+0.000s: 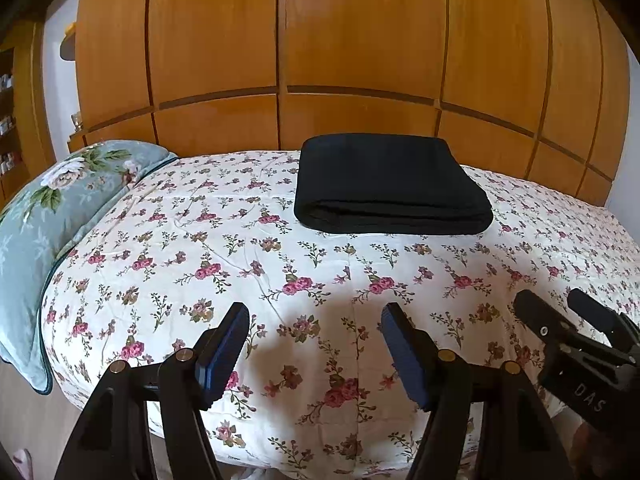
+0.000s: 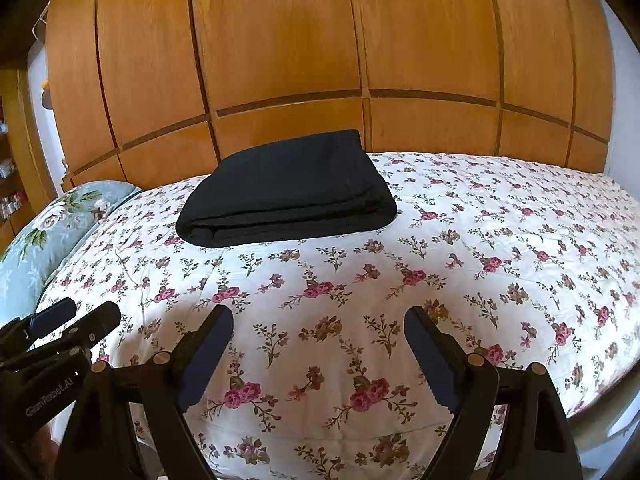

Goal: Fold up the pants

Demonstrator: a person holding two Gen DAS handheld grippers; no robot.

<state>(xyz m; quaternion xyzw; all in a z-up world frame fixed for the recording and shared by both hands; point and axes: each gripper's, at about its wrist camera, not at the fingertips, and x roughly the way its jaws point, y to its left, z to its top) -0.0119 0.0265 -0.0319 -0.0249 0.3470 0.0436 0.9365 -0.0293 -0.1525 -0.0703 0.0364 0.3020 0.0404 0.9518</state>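
The black pants (image 1: 390, 186) lie folded into a neat thick rectangle on the far side of the floral bedspread (image 1: 280, 272); they also show in the right wrist view (image 2: 288, 192). My left gripper (image 1: 316, 316) is open and empty, above the near edge of the bed, well short of the pants. My right gripper (image 2: 318, 320) is open and empty too, beside the left one. In the left wrist view the right gripper (image 1: 560, 304) shows at the right edge; in the right wrist view the left gripper (image 2: 80, 312) shows at the left edge.
A pale green floral pillow (image 1: 48, 216) lies at the left end of the bed, also in the right wrist view (image 2: 44, 228). A wooden wardrobe wall (image 1: 320, 48) stands right behind the bed. Shelves (image 1: 8, 120) stand at far left.
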